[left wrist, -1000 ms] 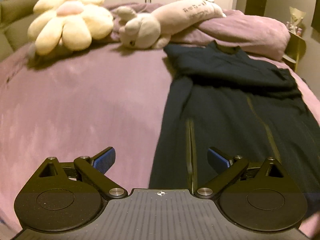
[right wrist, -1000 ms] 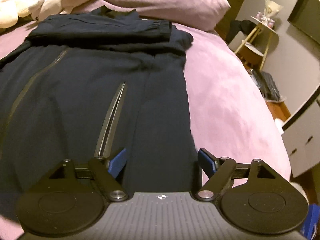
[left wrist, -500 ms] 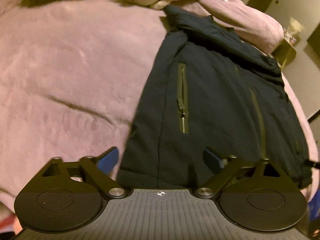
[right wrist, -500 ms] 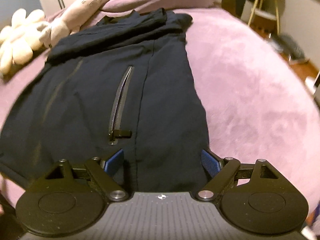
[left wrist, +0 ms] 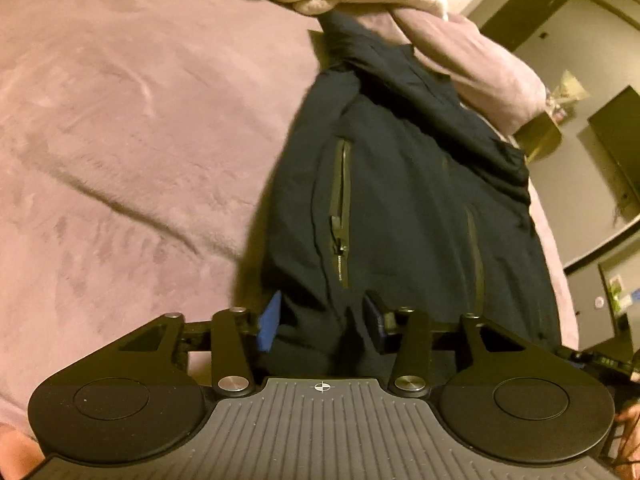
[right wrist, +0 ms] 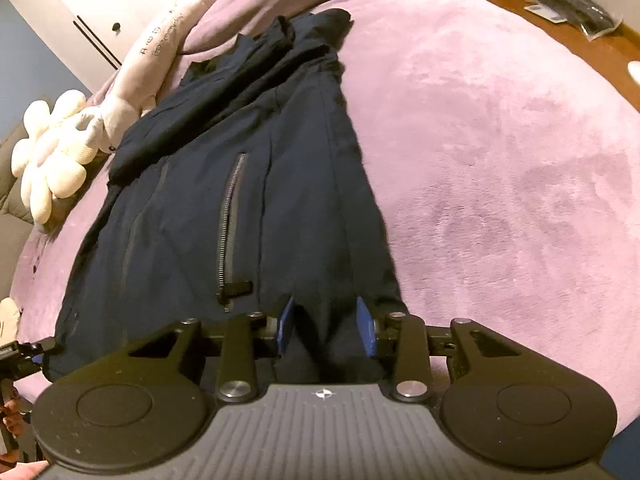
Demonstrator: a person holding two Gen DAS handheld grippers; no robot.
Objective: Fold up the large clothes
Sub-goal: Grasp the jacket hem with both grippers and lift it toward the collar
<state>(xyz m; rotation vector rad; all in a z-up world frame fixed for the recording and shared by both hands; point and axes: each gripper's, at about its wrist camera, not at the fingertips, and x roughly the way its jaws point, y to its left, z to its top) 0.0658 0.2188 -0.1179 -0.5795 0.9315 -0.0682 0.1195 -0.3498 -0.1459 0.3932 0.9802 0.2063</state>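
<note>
While both grippers close on the hem, risks run thus:
Bed (right wrist: 500, 152): plush cover may drag the fold.
Jacket (right wrist: 248, 168): flat on the bed, hem nearest; may slip free.
Left gripper (left wrist: 322, 322): jaws just closing, hem corner between, grip unconfirmed.
Right gripper (right wrist: 326, 326): likewise, opposite corner.

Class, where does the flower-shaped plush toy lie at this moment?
In the right wrist view, the flower plush lies at far left on the purple bedspread, beside the long plush animal.
</note>
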